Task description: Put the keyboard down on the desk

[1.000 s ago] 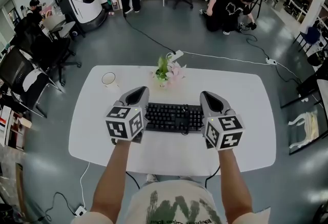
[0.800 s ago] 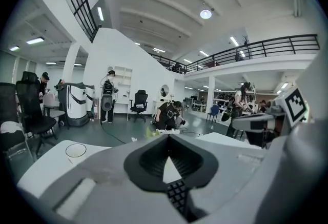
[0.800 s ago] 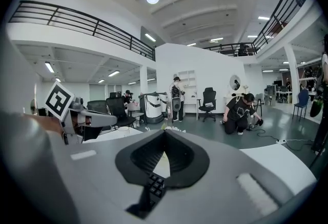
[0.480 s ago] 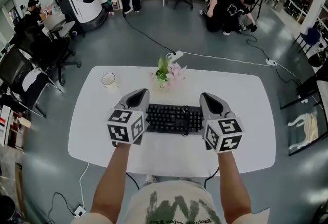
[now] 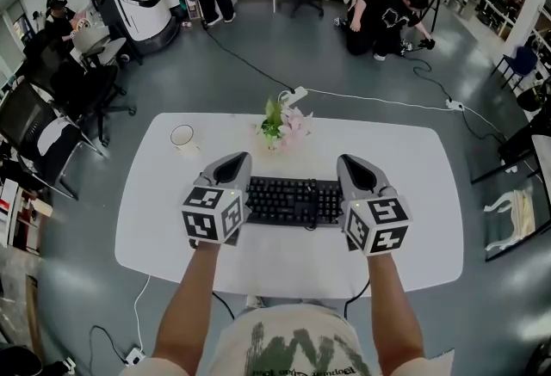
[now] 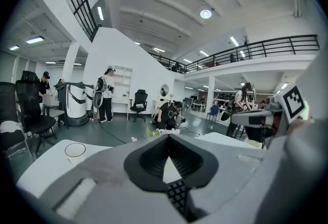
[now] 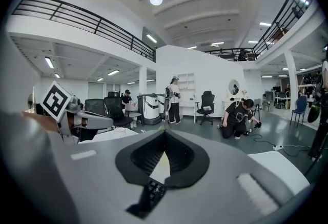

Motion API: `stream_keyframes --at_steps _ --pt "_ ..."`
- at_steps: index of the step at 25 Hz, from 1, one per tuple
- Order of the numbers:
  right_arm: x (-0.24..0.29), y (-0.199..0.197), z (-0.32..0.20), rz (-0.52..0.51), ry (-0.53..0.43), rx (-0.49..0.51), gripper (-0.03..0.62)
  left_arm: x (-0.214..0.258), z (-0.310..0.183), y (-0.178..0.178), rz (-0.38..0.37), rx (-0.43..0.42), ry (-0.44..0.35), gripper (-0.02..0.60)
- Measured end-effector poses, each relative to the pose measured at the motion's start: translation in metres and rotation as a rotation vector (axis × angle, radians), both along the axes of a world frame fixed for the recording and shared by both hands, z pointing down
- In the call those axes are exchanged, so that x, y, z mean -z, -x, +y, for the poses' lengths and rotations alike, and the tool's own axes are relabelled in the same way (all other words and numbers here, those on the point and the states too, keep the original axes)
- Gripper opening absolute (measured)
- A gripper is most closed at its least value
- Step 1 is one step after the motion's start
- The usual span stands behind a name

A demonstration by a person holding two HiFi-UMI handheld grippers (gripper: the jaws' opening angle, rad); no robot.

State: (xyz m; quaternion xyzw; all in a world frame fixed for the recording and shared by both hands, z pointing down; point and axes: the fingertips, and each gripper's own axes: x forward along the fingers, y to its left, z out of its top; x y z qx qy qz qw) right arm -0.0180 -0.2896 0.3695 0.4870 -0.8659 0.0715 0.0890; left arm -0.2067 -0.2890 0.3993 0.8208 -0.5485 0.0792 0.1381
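Observation:
A black keyboard (image 5: pixel 291 200) lies lengthwise over the middle of the white desk (image 5: pixel 405 159). My left gripper (image 5: pixel 234 157) is at its left end and my right gripper (image 5: pixel 353 161) at its right end, so the keyboard spans the gap between them. In the left gripper view the jaws meet at the tip (image 6: pixel 168 136), with keyboard keys (image 6: pixel 177 195) showing low in the opening. The right gripper (image 7: pixel 165 131) looks the same, shut, with keys (image 7: pixel 154 190) below it. I cannot tell whether the keyboard rests on the desk.
A small flower pot (image 5: pixel 280 123) stands just beyond the keyboard, and a white cup (image 5: pixel 182 135) at the far left of the desk. Office chairs (image 5: pixel 43 133) crowd the left side. A cable (image 5: pixel 379 97) runs over the floor behind, where people stand and crouch.
Both grippers and the keyboard have stayed almost where they were. In the background a person has walked up beside the white machine at the far wall.

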Motion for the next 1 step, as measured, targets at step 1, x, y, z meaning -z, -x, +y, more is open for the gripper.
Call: stream_keyframes --at_steps 1 --pt "0.0002 -0.0008 -0.0001 -0.001 0.0 -0.001 -0.002 -0.0004 0.0001 -0.0008 0.0 0.0 0.001 0.003"
